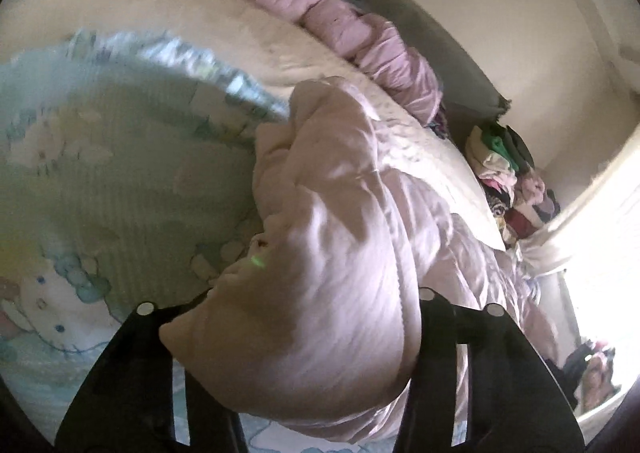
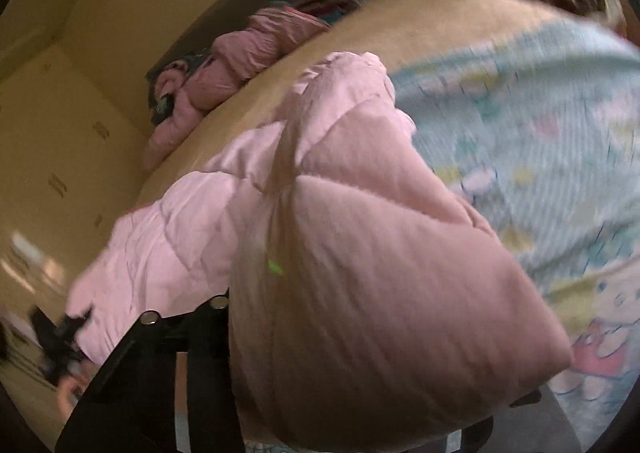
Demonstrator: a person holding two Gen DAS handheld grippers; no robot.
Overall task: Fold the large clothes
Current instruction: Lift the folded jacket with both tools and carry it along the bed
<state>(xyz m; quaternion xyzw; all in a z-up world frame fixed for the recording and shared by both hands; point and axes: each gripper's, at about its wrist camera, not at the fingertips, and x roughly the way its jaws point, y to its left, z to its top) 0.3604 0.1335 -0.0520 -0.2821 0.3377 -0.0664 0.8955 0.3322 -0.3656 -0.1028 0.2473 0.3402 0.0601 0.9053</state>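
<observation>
Two grippers are recorded, each clenched on a padded edge of one pale pink quilted garment [image 1: 320, 253]: the left gripper [image 1: 288, 317] and the right gripper [image 2: 360, 333] each have the fabric bunched between the jaws, directly ahead of the fingers. The garment is held lifted over a bed [image 1: 120, 173] with a cartoon-print cover, its bulk trailing away toward the far side between the hands, neither hand judged nearer. No brand, label or legible writing is noted.
</observation>
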